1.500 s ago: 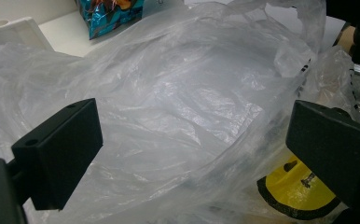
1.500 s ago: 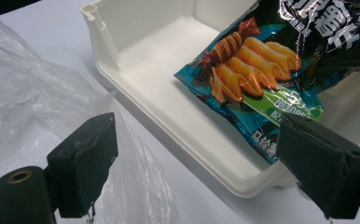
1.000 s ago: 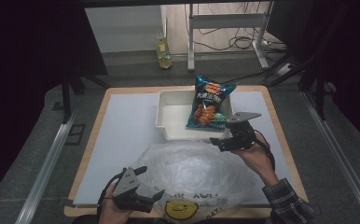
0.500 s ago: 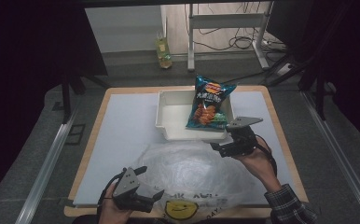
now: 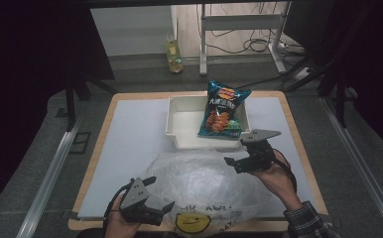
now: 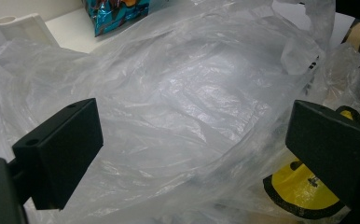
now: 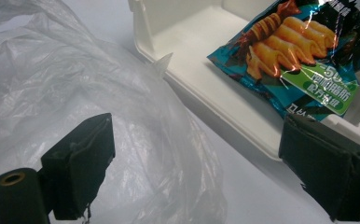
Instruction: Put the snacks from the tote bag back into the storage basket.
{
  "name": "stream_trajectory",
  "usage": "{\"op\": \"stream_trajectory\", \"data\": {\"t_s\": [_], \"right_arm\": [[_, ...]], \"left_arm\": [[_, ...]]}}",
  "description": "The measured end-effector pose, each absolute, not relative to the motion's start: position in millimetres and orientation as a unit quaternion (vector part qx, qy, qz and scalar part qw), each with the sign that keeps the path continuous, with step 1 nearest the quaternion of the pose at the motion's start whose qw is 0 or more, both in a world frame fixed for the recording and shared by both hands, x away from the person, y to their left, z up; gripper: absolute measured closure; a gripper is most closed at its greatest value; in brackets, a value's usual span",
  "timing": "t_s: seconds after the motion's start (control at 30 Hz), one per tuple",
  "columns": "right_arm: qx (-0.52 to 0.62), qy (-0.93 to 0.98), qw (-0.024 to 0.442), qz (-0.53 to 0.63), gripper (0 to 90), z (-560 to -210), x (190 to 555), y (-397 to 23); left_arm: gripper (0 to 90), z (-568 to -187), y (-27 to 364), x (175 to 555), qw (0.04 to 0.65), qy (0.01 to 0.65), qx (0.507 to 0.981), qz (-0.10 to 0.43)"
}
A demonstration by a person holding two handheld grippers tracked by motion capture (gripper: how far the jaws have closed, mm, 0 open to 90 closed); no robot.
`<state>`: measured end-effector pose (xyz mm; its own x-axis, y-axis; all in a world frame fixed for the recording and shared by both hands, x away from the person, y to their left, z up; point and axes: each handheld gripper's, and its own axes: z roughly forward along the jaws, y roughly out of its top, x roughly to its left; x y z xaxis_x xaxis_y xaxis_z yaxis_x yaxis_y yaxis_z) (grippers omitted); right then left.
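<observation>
2 grippers, left point(image 5: 156, 197) and right point(image 5: 240, 154), jaws apart, flanking crumpled plastic bag point(image 5: 207, 181); snack packet point(image 5: 222, 110) in white tray point(image 5: 179, 124) beyond.

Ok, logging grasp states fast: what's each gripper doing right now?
Left gripper: open, holding nothing, over the plastic bag.
Right gripper: open, holding nothing, at the bag's far edge.

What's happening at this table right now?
A person holds a gripper in each hand over a crumpled clear plastic bag. The left gripper sits open at the bag's near edge, the right gripper open at its far right. A snack bag leans in the white tray behind, untouched.
</observation>
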<state>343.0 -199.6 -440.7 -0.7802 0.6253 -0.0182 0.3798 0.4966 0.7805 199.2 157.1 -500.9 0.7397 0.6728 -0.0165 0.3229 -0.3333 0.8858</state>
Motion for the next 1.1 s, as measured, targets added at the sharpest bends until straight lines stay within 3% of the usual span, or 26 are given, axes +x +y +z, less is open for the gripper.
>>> {"op": "stream_trajectory", "data": {"t_s": [1.1], "right_arm": [[0.282, 0.859, 0.159, 0.396, 6.1, -451.0, 308.4, -208.7]], "left_arm": [[2.8, -501.2, 159.6, 200.3, 0.478, 0.322, 0.795, 0.19]]}}
